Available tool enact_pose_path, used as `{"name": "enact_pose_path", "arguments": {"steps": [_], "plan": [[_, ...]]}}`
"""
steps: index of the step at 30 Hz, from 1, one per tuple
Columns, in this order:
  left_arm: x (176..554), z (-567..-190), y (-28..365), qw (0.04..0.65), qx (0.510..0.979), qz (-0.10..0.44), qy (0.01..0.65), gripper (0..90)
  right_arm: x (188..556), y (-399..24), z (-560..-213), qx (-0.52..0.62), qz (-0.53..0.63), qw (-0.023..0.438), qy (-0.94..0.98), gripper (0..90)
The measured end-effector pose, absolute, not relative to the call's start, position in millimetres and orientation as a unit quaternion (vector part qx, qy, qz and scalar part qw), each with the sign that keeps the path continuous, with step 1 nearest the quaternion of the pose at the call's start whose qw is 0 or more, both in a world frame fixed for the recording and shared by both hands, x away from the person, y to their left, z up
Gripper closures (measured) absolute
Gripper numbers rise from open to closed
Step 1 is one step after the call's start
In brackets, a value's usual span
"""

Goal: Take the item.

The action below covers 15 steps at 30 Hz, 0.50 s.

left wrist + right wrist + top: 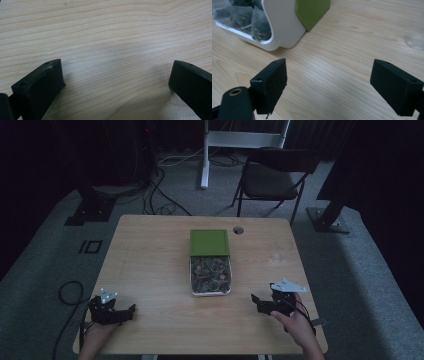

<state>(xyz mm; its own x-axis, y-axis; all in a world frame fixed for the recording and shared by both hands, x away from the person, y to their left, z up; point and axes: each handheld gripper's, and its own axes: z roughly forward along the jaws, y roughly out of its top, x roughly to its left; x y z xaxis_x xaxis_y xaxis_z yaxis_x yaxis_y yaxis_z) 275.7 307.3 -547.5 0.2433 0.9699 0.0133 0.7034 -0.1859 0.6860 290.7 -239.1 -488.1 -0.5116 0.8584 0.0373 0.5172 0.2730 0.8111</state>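
Note:
A white box (210, 292) of tea bags (210, 272) sits at the middle of the wooden table (150, 265), its green lid (209, 242) lying flat at its far end. My left gripper (131, 310) rests near the table's front left corner, open, with bare wood between its jaws (117, 75). My right gripper (255, 300) is near the front right, open and empty (328, 75), pointing toward the box. In the right gripper view the white box (284, 27) with its tea bags (242, 17) and the green lid (310, 11) lie ahead to the left.
A clear glass (278, 255) stands on the table right of the box; its base (415, 41) shows in the right gripper view. A cable hole (238, 230) is at the table's far edge. A black folding chair (272, 177) stands behind the table.

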Motion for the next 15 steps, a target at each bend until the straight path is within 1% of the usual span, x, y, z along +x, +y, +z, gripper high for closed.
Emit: {"name": "enact_pose_path", "arguments": {"steps": [15], "plan": [[275.7, -547.5, 307.3, 0.287, 0.735, 0.232, 0.569, 0.2, 296.6, -218.2, -470.0, 0.424, 0.421, 0.21, 0.774, 14.1]]}}
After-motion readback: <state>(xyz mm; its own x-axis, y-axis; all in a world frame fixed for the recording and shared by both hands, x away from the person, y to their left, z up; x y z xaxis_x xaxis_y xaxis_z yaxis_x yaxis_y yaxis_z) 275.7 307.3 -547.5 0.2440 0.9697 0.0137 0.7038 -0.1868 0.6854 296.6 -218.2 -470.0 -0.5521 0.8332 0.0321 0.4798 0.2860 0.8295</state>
